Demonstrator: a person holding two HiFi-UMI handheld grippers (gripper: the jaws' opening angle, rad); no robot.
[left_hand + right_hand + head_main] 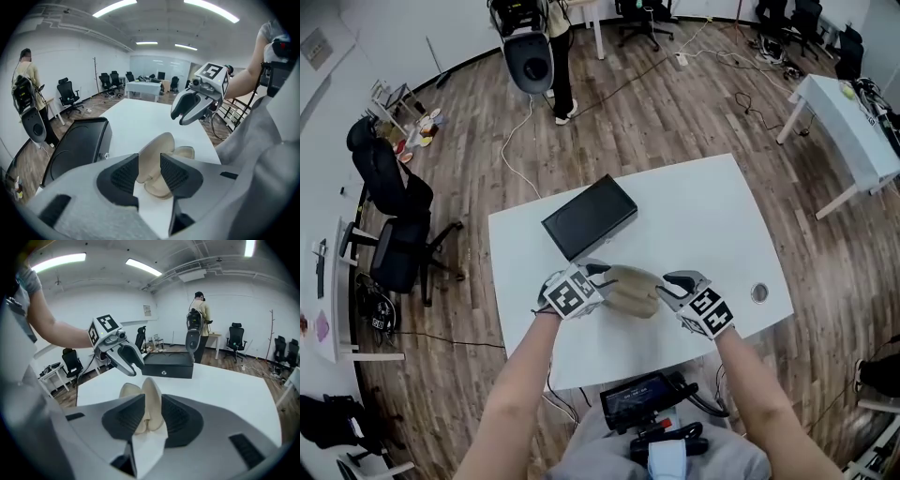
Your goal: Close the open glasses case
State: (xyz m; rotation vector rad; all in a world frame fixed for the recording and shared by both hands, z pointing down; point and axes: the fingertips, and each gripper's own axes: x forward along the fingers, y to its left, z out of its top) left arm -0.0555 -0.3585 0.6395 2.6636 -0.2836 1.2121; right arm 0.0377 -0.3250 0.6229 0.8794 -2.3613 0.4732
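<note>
Centrally, on the near half of the white table point(703, 211), lay the glasses case point(630, 289): tan, clam-shaped, open, with its lid raised off the base. It sat apart from the black box point(589, 217), which stood farther back and skewed to the table's edges.

Left gripper point(598, 274) was at the case's left end, pointing down and inward. In the left gripper view its jaws were spread, the raised lid showing through the gap beyond the pads. No pad pressed on it there.

Right gripper point(668, 287) was at the case's right end, facing the left one across it. In the right gripper view its jaws were likewise spread, with the lid's edge standing in line with the gap and partly behind one pad. I could not be sure the tips were quite clear of the shell.

Round grommet point(759, 293) was set in the tabletop to the right of the right gripper.

Wood floor lay all round. A person point(560, 66) stood well beyond the table. Black office chairs point(398, 239) were off to the left, and a second white table point(848, 117) was at upper right.
</note>
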